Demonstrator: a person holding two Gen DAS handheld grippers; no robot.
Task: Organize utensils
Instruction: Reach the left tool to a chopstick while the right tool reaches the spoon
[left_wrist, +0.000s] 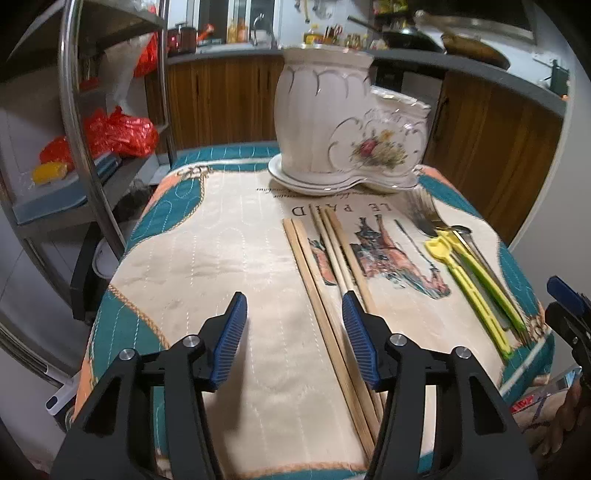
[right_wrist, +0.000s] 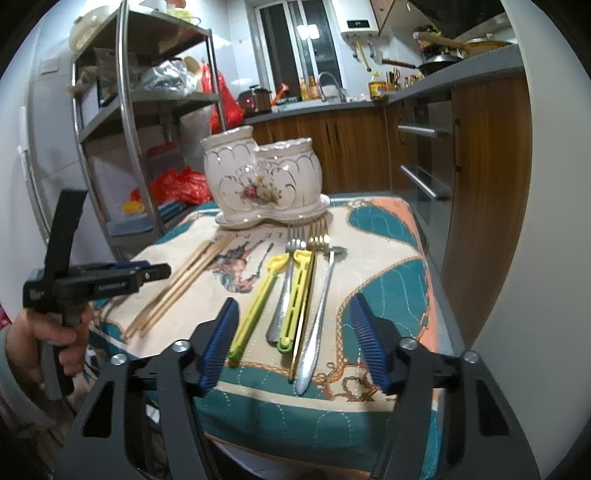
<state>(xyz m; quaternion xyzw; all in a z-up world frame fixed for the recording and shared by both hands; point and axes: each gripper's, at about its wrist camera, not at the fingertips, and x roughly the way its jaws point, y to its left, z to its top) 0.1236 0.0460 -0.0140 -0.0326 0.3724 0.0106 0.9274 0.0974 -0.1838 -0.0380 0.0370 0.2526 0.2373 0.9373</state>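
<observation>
A white ceramic twin-pot holder with a flower motif stands on its saucer at the far end of the cloth-covered table. Several wooden chopsticks lie lengthwise on the cloth. My left gripper hovers open low over their near ends, with its right finger above them. To the right lie yellow-green plastic utensils, forks and a silver spoon. My right gripper is open above their handles at the table's near edge, holding nothing.
A metal shelf rack with red bags stands left of the table. Wooden kitchen cabinets and a counter run behind and to the right. The patterned cloth is bare left of the chopsticks. A hand holds the left gripper.
</observation>
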